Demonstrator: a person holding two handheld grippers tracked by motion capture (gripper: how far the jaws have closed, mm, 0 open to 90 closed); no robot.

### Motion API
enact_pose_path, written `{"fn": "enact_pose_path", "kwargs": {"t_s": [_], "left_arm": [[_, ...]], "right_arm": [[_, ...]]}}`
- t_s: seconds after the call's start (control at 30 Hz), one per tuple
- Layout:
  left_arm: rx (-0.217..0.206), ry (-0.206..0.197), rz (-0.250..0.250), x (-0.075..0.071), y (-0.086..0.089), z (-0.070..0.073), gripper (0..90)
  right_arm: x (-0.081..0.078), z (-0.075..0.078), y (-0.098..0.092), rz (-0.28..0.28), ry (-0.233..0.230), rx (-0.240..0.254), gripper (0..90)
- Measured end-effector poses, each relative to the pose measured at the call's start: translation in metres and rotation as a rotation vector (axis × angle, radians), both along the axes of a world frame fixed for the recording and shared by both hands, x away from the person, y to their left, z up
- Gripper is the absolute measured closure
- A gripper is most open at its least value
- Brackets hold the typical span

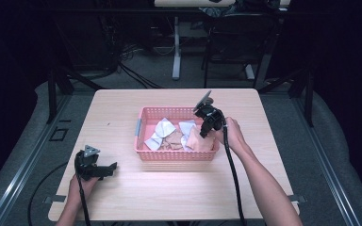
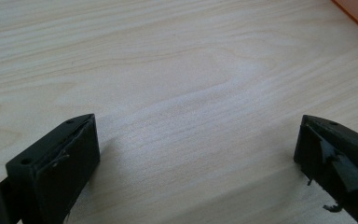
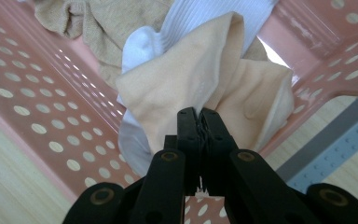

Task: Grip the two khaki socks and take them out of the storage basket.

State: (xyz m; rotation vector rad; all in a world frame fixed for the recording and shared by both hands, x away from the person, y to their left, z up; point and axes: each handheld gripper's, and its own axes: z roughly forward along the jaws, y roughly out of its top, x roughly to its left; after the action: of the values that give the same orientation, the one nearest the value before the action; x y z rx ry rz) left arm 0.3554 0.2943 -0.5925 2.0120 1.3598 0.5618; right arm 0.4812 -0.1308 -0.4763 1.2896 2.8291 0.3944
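The right tool point(image 3: 199, 114) pinches a peach-coloured soft cloth point(image 3: 205, 88) inside the pink perforated plastic basket point(image 1: 143, 113). The left tool point(image 2: 196, 154) is spread wide above the light wooden tabletop point(image 1: 122, 197).

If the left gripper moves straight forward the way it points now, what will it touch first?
Probably the pink perforated plastic basket: the left gripper, open and low over the wooden table, points toward its near side. Depth is uncertain.
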Motion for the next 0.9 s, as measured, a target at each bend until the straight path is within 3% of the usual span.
{"fn": "enact_pose_path", "kwargs": {"t_s": [0.3, 0.5, 0.9], "left_arm": [[0.000, 0.000, -0.001, 0.000, 0.000, 0.000, 0.0], [0.000, 0.000, -0.001, 0.000, 0.000, 0.000, 0.0], [0.000, 0.000, -0.002, 0.000, 0.000, 0.000, 0.0]], "right_arm": [[-0.006, 0.014, -0.008, 0.002, -0.028, 0.069, 88.2], [-0.008, 0.031, -0.012, 0.008, -0.058, 0.132, 88.3], [-0.015, 0.063, -0.010, 0.024, -0.129, 0.192, 88.4]]}}
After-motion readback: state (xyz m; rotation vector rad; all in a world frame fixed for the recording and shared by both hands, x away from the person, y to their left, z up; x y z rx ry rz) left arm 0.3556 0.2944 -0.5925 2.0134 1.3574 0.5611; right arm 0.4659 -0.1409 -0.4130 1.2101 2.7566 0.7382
